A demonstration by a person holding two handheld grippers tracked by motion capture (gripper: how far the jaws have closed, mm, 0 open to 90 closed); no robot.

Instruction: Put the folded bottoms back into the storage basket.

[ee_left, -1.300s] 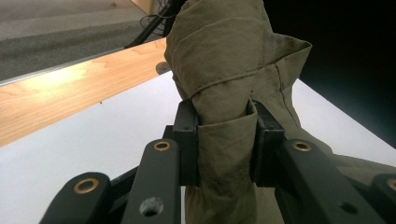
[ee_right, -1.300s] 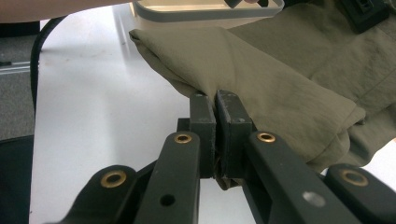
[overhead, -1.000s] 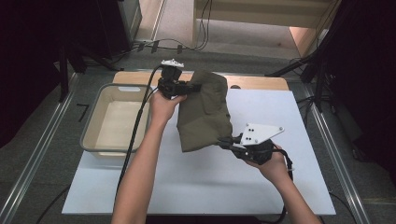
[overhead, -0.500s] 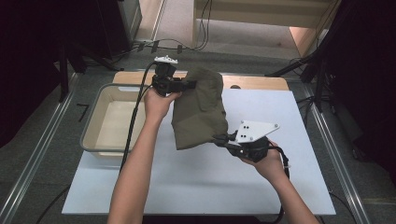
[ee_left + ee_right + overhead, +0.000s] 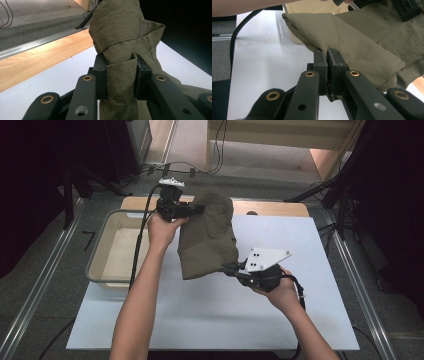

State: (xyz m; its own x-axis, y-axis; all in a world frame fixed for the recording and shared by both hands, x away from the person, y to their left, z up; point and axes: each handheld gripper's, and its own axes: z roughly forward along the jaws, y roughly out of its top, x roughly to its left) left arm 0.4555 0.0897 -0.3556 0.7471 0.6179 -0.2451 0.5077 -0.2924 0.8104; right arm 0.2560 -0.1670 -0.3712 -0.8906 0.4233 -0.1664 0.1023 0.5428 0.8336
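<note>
An olive-green folded garment (image 5: 207,237) hangs lifted over the white tabletop (image 5: 200,315), held between both grippers. My left gripper (image 5: 197,210) grips its far upper end, jaws shut on a thick bunched fold (image 5: 120,72). My right gripper (image 5: 227,269) pinches the near lower edge, jaws shut on a thin layer of the cloth (image 5: 342,37). In the right gripper view the left gripper's black body (image 5: 405,8) shows at the top right, on the garment's far end.
A beige plastic bin (image 5: 107,252) stands at the table's left, its near corner close under the garment. A wooden strip (image 5: 270,209) runs along the far table edge. Metal rails (image 5: 45,280) flank the table, and cables (image 5: 200,167) lie on the floor behind.
Both hands have carried the garment slightly leftward, toward the bin. The grips stay the same.
</note>
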